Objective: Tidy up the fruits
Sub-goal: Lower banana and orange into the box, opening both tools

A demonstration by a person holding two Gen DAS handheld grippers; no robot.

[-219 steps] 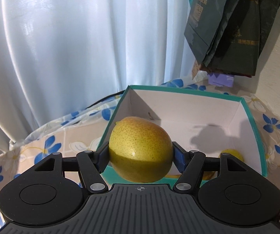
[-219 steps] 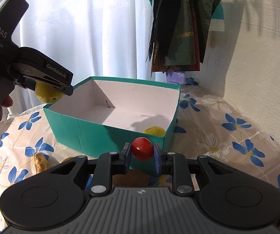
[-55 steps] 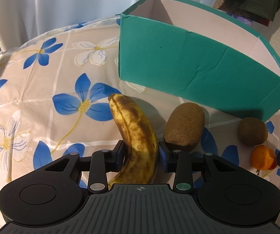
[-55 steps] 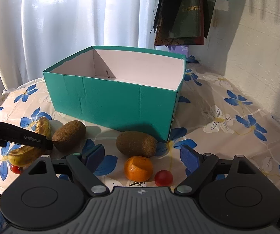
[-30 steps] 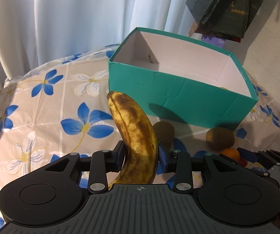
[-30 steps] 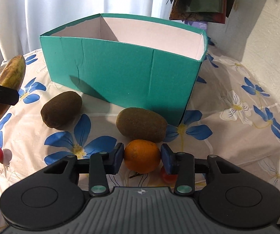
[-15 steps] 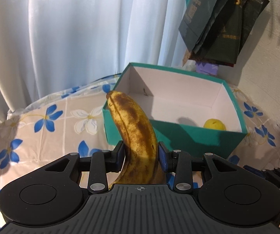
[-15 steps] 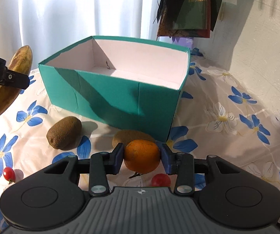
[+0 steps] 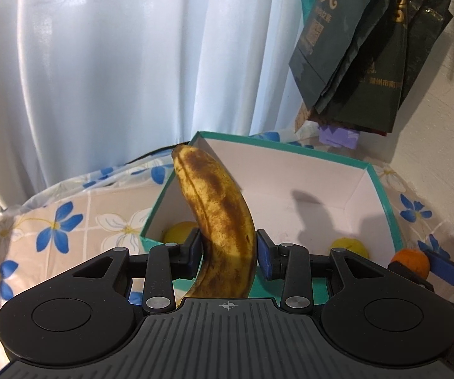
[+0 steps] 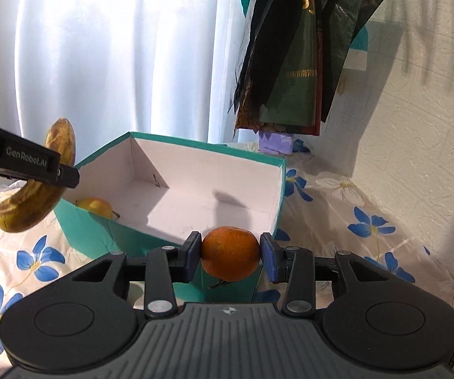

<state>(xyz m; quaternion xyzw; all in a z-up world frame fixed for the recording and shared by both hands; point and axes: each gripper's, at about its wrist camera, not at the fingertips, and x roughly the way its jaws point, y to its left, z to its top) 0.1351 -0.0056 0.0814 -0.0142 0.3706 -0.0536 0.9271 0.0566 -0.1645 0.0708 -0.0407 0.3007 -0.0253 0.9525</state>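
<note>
My left gripper is shut on a brown-spotted banana and holds it in the air over the near left corner of the teal box. The banana also shows in the right wrist view, left of the box. My right gripper is shut on an orange, raised at the box's near right corner; the orange also shows in the left wrist view. Inside the box lie a yellow pear at the left and a yellow fruit at the right.
The box stands on a table with a blue-flower cloth. A white curtain hangs behind. Dark bags hang on the white wall at the back right, above the box's far side.
Both grippers have risen and moved toward the box. The banana now hangs over the box's near left corner, and the orange is lifted up at the near right corner.
</note>
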